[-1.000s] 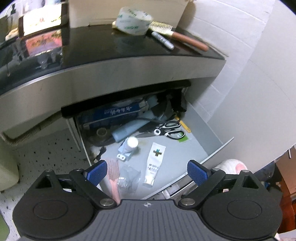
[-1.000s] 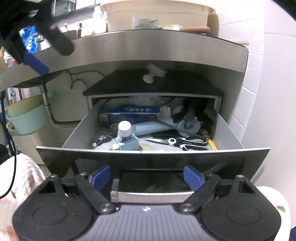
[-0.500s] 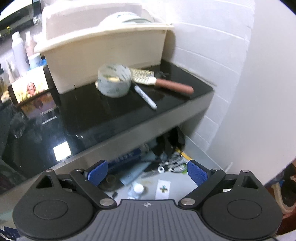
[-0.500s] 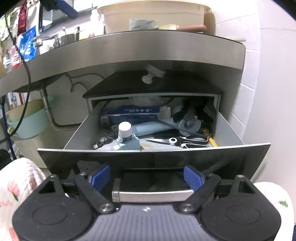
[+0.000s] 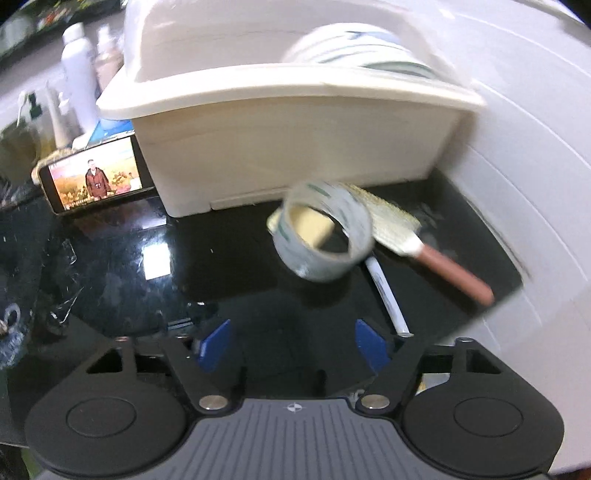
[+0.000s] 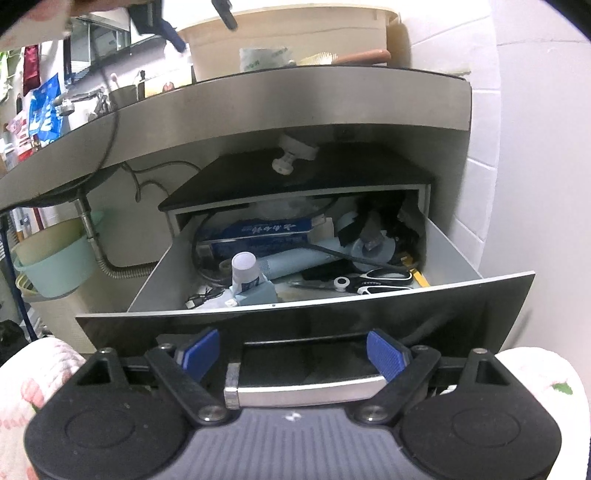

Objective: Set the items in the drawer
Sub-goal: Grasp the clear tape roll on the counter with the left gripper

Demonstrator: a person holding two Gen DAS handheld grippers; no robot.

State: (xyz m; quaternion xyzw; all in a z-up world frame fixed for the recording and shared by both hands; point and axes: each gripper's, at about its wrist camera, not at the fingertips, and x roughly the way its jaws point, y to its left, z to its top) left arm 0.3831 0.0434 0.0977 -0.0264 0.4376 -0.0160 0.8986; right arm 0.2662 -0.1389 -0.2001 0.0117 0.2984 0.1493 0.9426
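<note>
My left gripper (image 5: 293,345) is open and empty above the black countertop (image 5: 147,258). Just ahead of it lie a roll of tape (image 5: 323,236), a white marker (image 5: 388,295) and a brush with a brown handle (image 5: 417,243). My right gripper (image 6: 293,352) is open, its fingers on either side of the metal handle (image 6: 303,387) of the open drawer (image 6: 303,317). The drawer holds scissors (image 6: 373,282), a white-capped bottle (image 6: 245,271), a blue box (image 6: 255,236) and other clutter. The left gripper shows blurred at the top of the right wrist view (image 6: 173,26).
A cream plastic tub (image 5: 280,147) stands behind the tape against the white wall. A phone (image 5: 96,181) with a lit screen leans at its left, with bottles (image 5: 79,74) behind. A green basin (image 6: 55,262) hangs under the counter at left.
My left gripper has risen from over the drawer to the countertop and closed in on the tape, marker and brush. My right gripper has stayed at the drawer handle.
</note>
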